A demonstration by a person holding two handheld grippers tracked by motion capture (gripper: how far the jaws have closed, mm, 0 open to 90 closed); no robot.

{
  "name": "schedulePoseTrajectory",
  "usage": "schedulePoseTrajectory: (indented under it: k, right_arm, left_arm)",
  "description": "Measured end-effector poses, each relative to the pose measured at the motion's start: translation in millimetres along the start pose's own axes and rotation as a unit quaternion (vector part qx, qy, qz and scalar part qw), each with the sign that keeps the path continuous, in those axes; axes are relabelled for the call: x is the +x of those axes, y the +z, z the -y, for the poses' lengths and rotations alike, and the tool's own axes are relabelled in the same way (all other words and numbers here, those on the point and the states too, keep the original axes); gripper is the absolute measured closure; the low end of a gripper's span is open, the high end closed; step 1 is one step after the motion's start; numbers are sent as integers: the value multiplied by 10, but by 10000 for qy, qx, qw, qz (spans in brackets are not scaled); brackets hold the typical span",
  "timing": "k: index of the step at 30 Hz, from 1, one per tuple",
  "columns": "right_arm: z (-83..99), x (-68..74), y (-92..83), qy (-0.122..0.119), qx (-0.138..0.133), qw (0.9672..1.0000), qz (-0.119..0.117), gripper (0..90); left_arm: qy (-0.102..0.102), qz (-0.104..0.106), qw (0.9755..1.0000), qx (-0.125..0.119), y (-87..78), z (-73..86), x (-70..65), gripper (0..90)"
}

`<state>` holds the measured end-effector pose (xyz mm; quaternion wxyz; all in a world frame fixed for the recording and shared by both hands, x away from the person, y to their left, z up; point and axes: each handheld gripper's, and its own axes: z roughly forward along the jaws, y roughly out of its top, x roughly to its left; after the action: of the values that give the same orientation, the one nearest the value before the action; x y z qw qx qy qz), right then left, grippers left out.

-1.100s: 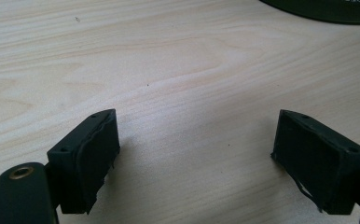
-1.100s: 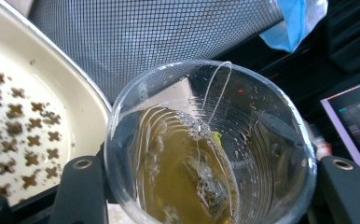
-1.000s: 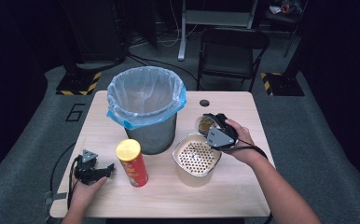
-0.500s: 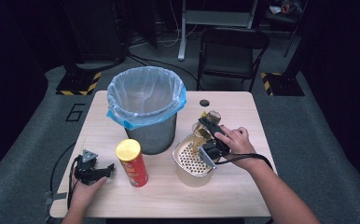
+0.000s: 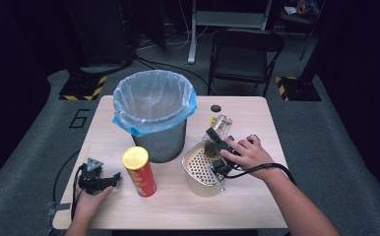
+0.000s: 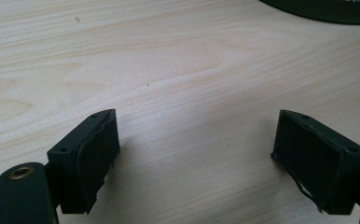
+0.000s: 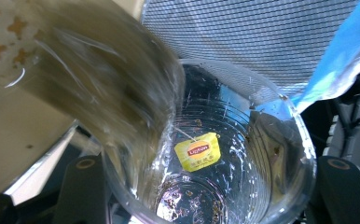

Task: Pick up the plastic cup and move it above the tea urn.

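A clear plastic cup (image 5: pixel 222 126) lies tipped between the jaws of my right gripper (image 5: pixel 217 136), which is shut on it. Its mouth points down at the perforated metal strainer pot (image 5: pixel 196 173). In the right gripper view the cup (image 7: pixel 243 140) has a yellow tea-bag tag (image 7: pixel 197 151) stuck inside, and brownish liquid (image 7: pixel 108 88) runs out toward the strainer's holed insert (image 7: pixel 1 23). My left gripper (image 5: pixel 110 181) rests on the table at the front left, and its jaws (image 6: pixel 197 154) stand open over bare wood.
A mesh waste bin (image 5: pixel 153 105) lined with a blue bag stands at the table's middle rear. A red crisp tube (image 5: pixel 139 171) with a yellow lid stands between the left gripper and the pot. A small dark disc (image 5: pixel 215 108) lies behind the cup. A folding chair (image 5: pixel 244 54) stands beyond the table.
My right gripper has come nearer and lower with the cup, tipping it over the strainer pot, and liquid has been pouring out. The left gripper has stayed put.
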<state>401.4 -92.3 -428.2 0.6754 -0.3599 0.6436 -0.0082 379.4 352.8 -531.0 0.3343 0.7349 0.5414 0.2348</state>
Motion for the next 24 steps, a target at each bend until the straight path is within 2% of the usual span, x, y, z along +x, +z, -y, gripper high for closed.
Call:
schedulePoseTrajectory:
  k: [1,2,3,6,7,8,10,12,13,15,20,21,22,23,24]
  right_arm:
    - [4,-1,-9,172,57,9995,262,383]
    - [4,-1,-9,172,57,9995,262,383]
    - [3,-22,-7,90,24,9996,256,383]
    - [-8,-21,-16,85,-25,9998,204,383]
    - [-14,-10,-21,13,-51,10000,-21,383]
    - [-19,-2,-24,70,-58,10000,29,383]
    - [-22,-15,-25,16,-82,10000,5,383]
    - [-23,-18,-27,110,-73,9999,-6,383]
    - [-19,-29,-24,21,-85,10000,-6,383]
    - [-16,-22,-21,123,-76,9999,-49,383]
    - [-14,-22,-20,157,-60,9999,-16,383]
    - [-14,-42,-15,149,-58,9997,208,383]
    - [-16,-37,-17,94,-82,9999,-7,383]
    - [-16,-19,-20,197,-64,9998,-65,383]
    - [-18,-18,-18,196,-69,9998,-57,383]
  left_arm:
    - [0,1,10000,3,0,0,0,140]
    - [0,1,10000,3,0,0,0,140]
    - [-2,0,10000,0,0,0,0,140]
    - [-4,-1,10000,-1,0,0,-1,140]
    - [0,1,10000,1,0,0,0,140]
    - [1,1,10000,3,0,0,0,140]
    - [0,0,10000,2,0,0,0,140]
    - [0,0,10000,2,0,0,0,139]
    - [0,0,10000,2,0,0,0,140]
    - [-2,1,10000,2,0,0,0,140]
    - [-1,0,10000,2,0,0,0,139]
    - [0,0,10000,1,0,0,0,140]
    - [6,8,10000,34,-5,-2,1,139]
    - [-1,0,10000,0,0,0,0,139]
    - [2,4,10000,19,-3,-1,0,140]
